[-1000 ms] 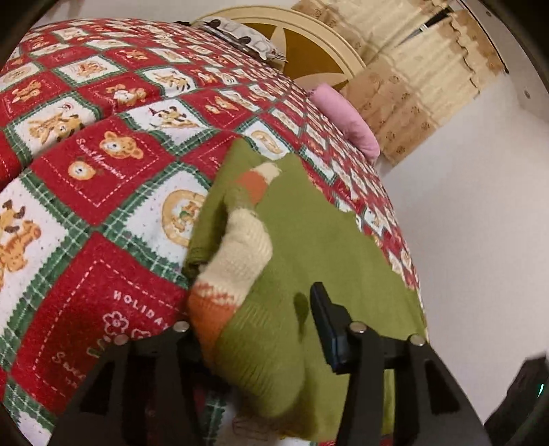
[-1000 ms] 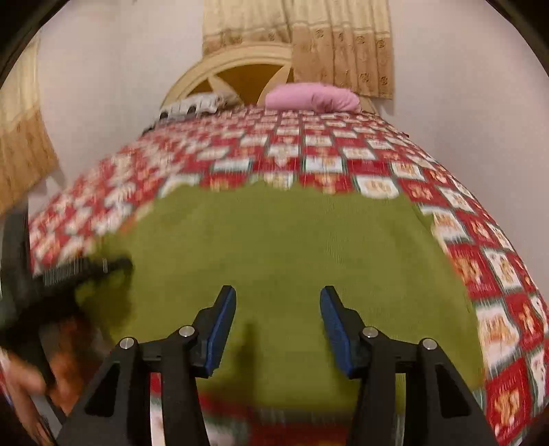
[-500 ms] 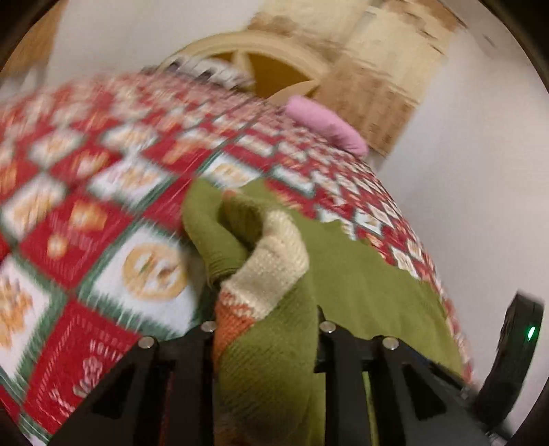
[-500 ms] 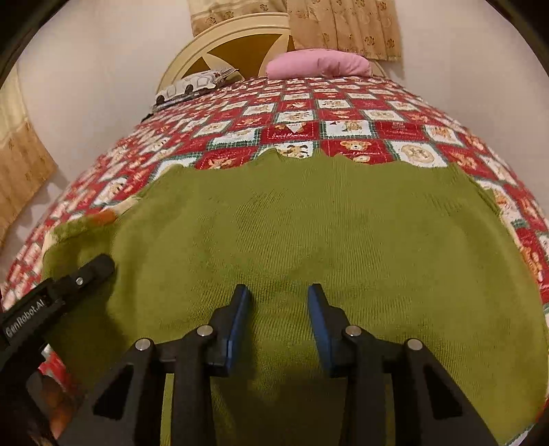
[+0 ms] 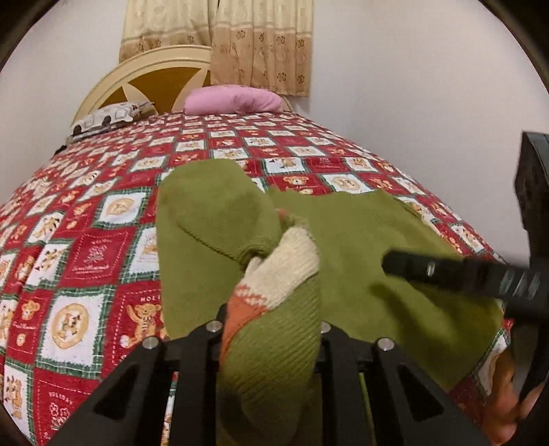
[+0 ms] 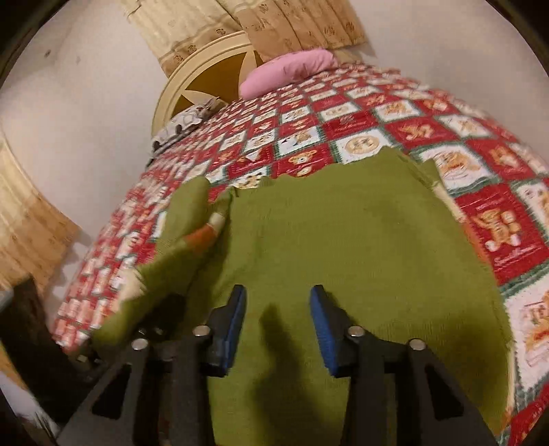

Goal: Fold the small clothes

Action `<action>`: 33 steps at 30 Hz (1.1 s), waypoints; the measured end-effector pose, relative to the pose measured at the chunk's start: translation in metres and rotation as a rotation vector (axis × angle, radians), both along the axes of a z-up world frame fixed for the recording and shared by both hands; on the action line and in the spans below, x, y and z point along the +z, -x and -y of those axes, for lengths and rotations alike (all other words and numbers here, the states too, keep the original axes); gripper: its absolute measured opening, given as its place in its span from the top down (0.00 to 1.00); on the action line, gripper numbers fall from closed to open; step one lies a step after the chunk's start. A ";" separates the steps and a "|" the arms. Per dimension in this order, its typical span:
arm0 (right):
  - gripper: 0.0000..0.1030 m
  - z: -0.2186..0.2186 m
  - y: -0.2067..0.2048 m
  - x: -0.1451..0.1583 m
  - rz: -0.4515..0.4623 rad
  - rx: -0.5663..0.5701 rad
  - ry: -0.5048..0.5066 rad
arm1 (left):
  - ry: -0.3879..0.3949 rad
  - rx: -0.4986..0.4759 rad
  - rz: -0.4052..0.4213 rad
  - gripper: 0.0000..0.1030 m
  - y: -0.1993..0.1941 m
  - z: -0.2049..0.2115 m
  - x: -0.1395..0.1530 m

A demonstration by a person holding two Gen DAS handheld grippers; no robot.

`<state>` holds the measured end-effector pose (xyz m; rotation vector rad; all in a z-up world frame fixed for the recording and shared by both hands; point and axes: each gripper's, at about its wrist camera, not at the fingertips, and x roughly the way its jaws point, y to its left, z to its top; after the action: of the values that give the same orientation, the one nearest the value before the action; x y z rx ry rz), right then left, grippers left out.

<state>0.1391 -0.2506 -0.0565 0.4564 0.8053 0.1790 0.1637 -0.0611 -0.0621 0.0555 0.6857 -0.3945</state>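
Left wrist view: rides the left gripper (image 5: 271,329), low over the foot end of the bed, angled downward along the quilt (image 5: 85,240) toward the headboard (image 5: 161,75); the green sweater (image 5: 360,247) fills the near field, close to the lens.
Right wrist view: rides the right gripper (image 6: 278,326), also low and close, tilted down over the sweater's flat body (image 6: 343,247); horizon rolled, headboard (image 6: 206,79) sits upper left.
Cross-sight: right gripper (image 5: 387,262) enters the left view from the right edge.
Shared ground: both see the sweater, quilt (image 6: 497,219), pink pillow (image 5: 233,99) (image 6: 288,68), curtain (image 5: 260,41) (image 6: 274,24), white wall (image 5: 411,68).
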 end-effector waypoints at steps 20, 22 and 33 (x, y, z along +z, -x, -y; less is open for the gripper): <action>0.83 -0.073 -0.150 -0.013 -0.118 0.280 -0.208 | 0.104 -0.018 -0.033 0.81 0.003 -0.002 -0.007; 0.86 -0.074 -0.147 -0.008 -0.087 0.271 -0.158 | 0.106 -0.019 -0.028 0.81 0.005 -0.002 -0.005; 0.87 -0.038 -0.110 0.044 0.044 0.248 -0.014 | 0.107 -0.076 0.067 0.81 0.030 0.031 0.029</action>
<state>0.2494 -0.2125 -0.0122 0.3632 0.8163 0.4233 0.1336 -0.0918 -0.0332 -0.0067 0.5963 -0.4998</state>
